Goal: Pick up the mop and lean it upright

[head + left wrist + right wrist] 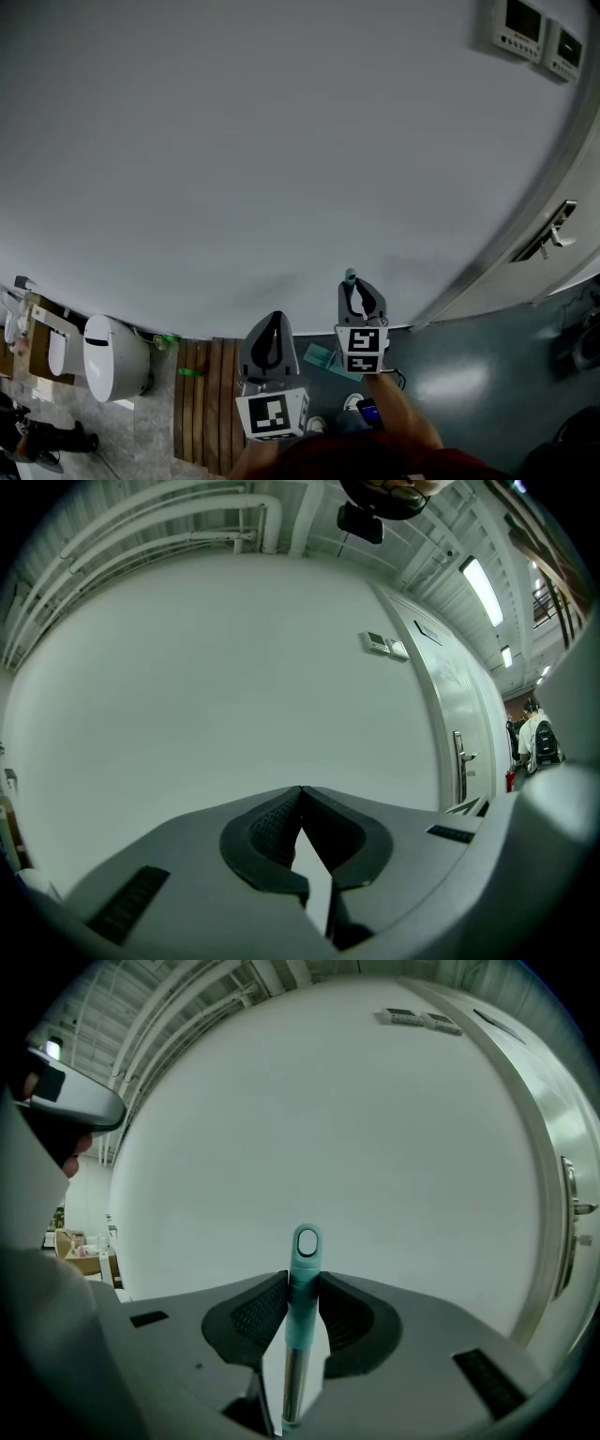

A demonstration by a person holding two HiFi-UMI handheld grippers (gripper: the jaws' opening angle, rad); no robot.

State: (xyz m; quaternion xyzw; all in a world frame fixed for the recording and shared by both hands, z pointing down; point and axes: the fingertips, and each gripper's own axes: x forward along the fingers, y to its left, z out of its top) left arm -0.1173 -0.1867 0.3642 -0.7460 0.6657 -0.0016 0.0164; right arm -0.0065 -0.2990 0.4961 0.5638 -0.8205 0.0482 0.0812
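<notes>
Betw. right tool (pixel 302 1277) jaws: mop handle (pixel 300 1321) clamped.

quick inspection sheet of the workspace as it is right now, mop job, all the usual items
surface: grey floor, wooden slats at the left
job's things: mop handle, teal cap with hang hole, metal shaft, held before the wall; mop head not made out
clutter: white fixture, small green item
grippers: right gripper shut on the mop handle just below its cap; left gripper shut, empty
cables: nothing seen
surroundings: plain white wall, door with lever handle, two wall panels
</notes>
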